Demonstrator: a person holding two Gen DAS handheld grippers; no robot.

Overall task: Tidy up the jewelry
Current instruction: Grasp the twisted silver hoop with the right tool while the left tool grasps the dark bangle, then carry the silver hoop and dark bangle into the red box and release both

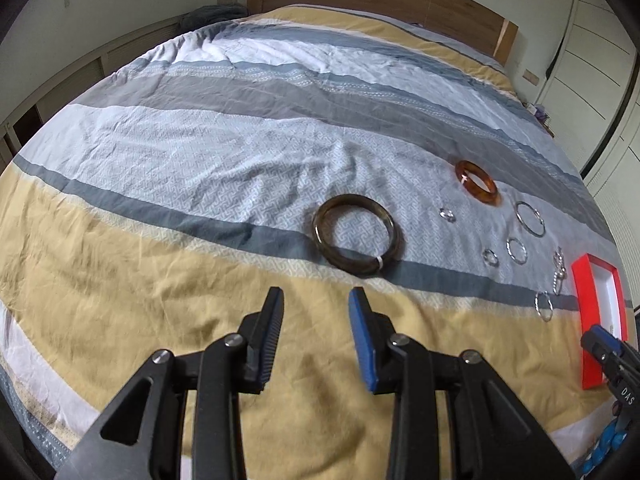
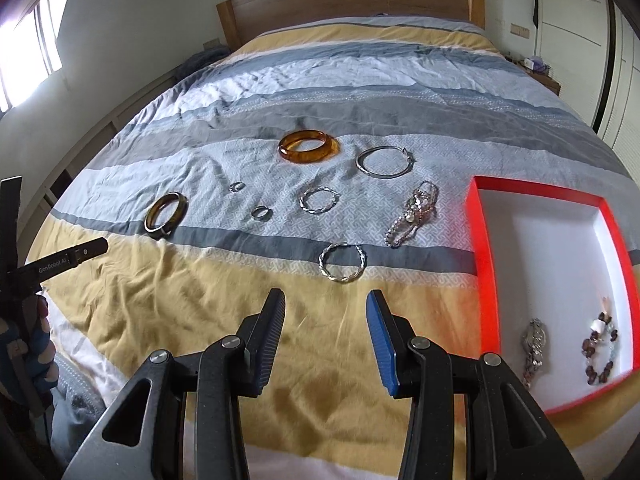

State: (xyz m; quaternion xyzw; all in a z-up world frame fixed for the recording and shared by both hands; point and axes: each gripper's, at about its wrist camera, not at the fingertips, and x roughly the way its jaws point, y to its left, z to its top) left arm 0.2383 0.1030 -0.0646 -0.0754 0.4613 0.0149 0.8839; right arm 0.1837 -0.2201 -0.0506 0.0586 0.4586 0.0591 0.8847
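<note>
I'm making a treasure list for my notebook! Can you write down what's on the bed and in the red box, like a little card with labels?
surface: striped bedspread
box: red box, white inside, open
in box: watch; beaded bracelet
on bed, bangles: amber bangle; dark bangle
on bed, silver: plain hoop; two twisted bracelets; two small rings; pearly chain heap
left gripper: open, empty
right gripper: open, empty

Soft daylight from window (image 2: 24, 56), fisheye-warped edges, slight blur.
</note>
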